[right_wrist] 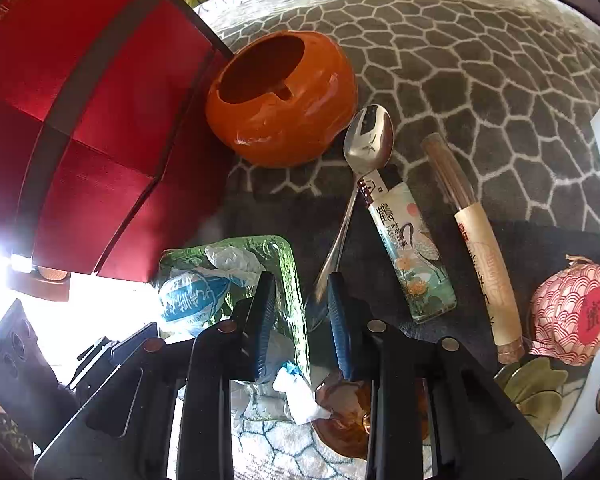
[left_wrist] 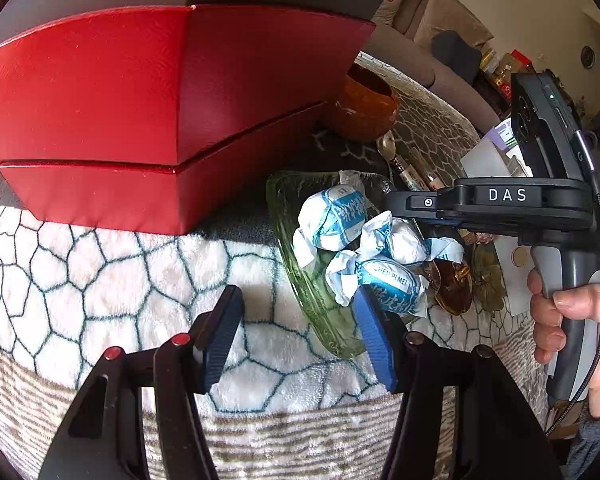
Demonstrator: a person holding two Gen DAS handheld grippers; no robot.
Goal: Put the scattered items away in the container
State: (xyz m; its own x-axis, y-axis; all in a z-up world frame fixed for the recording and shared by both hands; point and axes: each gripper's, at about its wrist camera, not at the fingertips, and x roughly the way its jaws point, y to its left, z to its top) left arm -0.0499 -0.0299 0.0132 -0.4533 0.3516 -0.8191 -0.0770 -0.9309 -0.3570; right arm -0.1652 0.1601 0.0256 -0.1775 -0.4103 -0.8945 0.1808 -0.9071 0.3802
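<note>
A green glass dish (left_wrist: 288,216) holds three candies in white and blue wrappers (left_wrist: 332,220). My left gripper (left_wrist: 296,332) is open and empty, just in front of the dish's near edge, its right finger by the nearest candy (left_wrist: 388,284). My right gripper (right_wrist: 300,320) is open and empty above the dish (right_wrist: 288,264), over its right rim. It also shows in the left wrist view (left_wrist: 400,200), reaching in from the right. A wrapped candy (right_wrist: 192,296) lies in the dish left of it.
A big red box (left_wrist: 140,92) stands at the back left. An orange ceramic bowl (right_wrist: 280,96), a spoon (right_wrist: 364,148), a lighter (right_wrist: 412,256), a tube (right_wrist: 476,240), a pink wrapped ball (right_wrist: 572,312) and an amber glass dish (right_wrist: 340,420) lie on the patterned blanket.
</note>
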